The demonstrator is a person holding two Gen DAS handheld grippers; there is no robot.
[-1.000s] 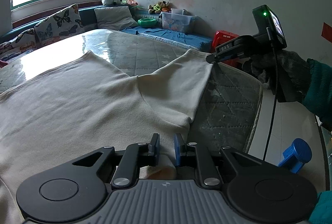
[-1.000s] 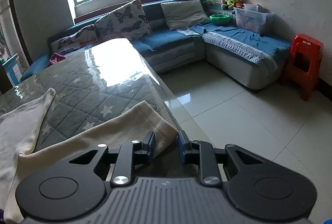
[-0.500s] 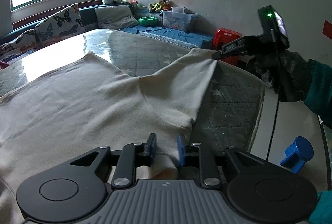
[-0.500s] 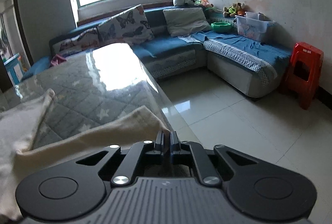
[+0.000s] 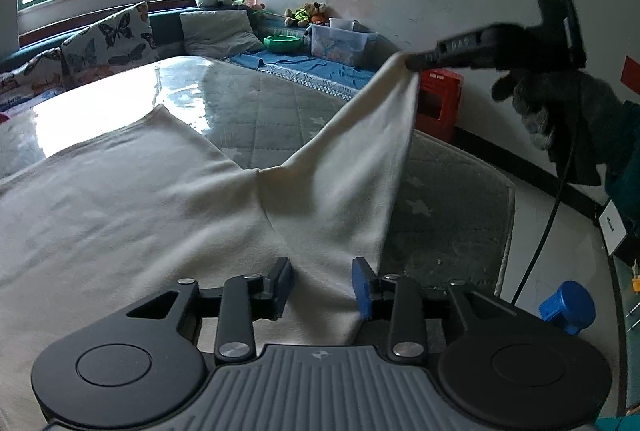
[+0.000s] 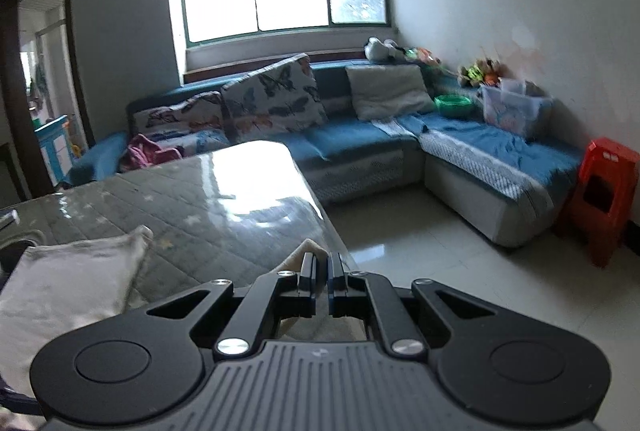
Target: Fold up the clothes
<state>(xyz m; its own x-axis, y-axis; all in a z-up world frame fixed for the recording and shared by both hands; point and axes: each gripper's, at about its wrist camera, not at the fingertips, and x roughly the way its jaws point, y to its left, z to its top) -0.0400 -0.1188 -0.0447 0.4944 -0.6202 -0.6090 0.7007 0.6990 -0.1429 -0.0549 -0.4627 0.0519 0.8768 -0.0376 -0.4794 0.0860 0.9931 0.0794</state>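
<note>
**Q.** Where did the cream garment (image 5: 132,199) lie, and how much of the folding showed?

**A.** Most of it lay spread flat on the quilted table cover (image 5: 256,111). One part, seemingly a sleeve (image 5: 360,159), was raised off the table and stretched up to the right gripper (image 5: 416,62). No finished fold was visible in the spread body (its far-left reach fell outside both views). The lift fitted a sleeve being carried inward for a fold, though the pictures did not settle which fold of the sequence this was.

**Q.** How did the grippers stand?

**A.** The right gripper's jaws were drawn nearly together, pinching the cloth edge, which showed between its fingers in the right wrist view (image 6: 306,273). The left gripper (image 5: 322,283) hovered low above the garment near the sleeve's root, its jaws standing wide apart with cloth beneath them but nothing gripped.

**Q.** What lay beyond?

**A.** A blue sofa (image 6: 360,139) under the window and a red stool (image 6: 600,191) by the wall. Judged from this, the sleeve remained to be laid across the body, with the body's folds to follow.
</note>
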